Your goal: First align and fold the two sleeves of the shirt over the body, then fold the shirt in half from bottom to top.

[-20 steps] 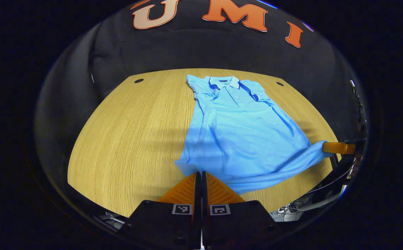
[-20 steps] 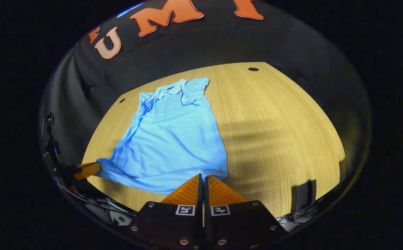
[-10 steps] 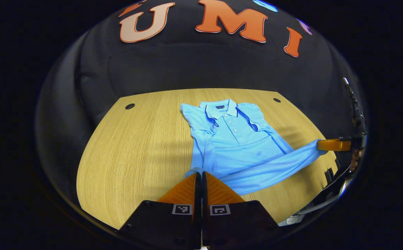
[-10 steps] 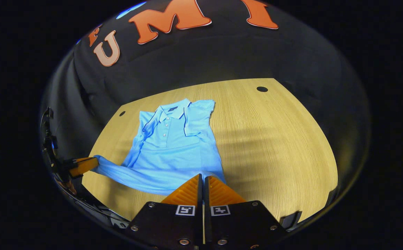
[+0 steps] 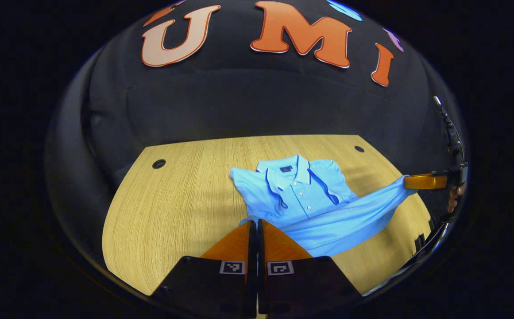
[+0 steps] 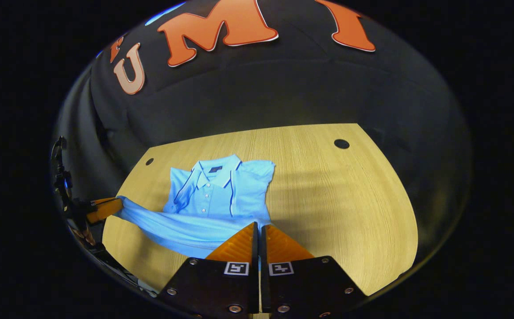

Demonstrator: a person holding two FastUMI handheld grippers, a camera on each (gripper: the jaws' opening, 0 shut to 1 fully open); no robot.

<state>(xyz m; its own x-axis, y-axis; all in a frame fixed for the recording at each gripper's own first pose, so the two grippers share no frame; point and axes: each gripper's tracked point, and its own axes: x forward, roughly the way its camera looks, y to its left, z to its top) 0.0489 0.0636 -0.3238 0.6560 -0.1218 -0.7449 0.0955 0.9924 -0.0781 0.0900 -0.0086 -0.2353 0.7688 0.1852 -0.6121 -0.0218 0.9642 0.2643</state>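
You are holding the shirt (image 5: 301, 195) by its bottom hem: the left hand-held gripper (image 5: 257, 228) is pinching one hem corner, the right hand-held gripper (image 6: 259, 232) the other. The sleeves are lying folded over the body; the bottom-to-top fold is under way, not finished. The shirt is resting on the worktop (image 5: 172, 199), collar pointing toward the booth wall, hem raised and stretched crosswise.

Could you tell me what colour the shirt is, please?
The shirt is light blue with darker trim, best seen in the left gripper view.
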